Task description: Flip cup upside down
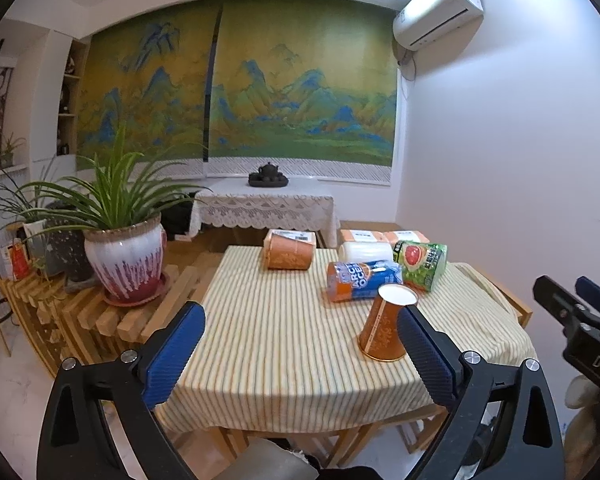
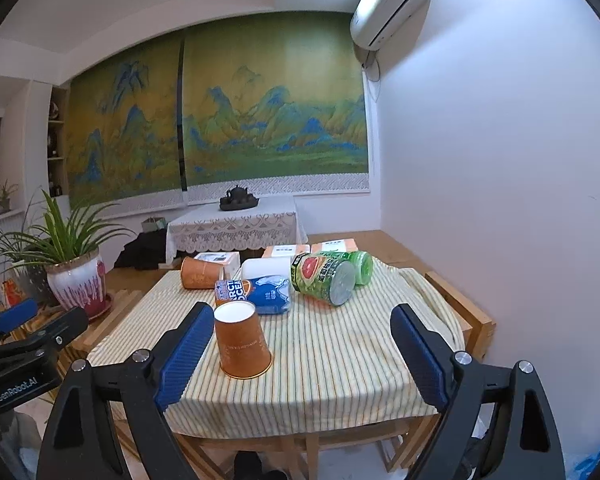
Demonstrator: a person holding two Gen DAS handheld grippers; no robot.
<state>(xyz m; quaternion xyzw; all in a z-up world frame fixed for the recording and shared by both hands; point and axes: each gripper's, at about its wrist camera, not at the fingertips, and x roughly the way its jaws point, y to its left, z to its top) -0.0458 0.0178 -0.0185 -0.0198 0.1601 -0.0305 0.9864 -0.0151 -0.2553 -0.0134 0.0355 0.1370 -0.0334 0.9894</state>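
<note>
An orange paper cup (image 1: 384,326) stands upside down on the striped tablecloth (image 1: 280,340), white bottom up; it also shows in the right wrist view (image 2: 242,344). My left gripper (image 1: 300,356) is open and empty, its right finger just beside the cup. My right gripper (image 2: 302,354) is open and empty, with the cup near its left finger. A second orange cup (image 1: 288,254) lies on its side at the table's far edge, also in the right wrist view (image 2: 200,273).
A blue-orange can (image 1: 364,280), a green can (image 1: 422,265) and a white roll (image 1: 366,252) lie on the table behind the cup. Boxes (image 1: 382,236) sit at the back. A potted plant (image 1: 126,258) stands on a slatted bench to the left. A white wall is at the right.
</note>
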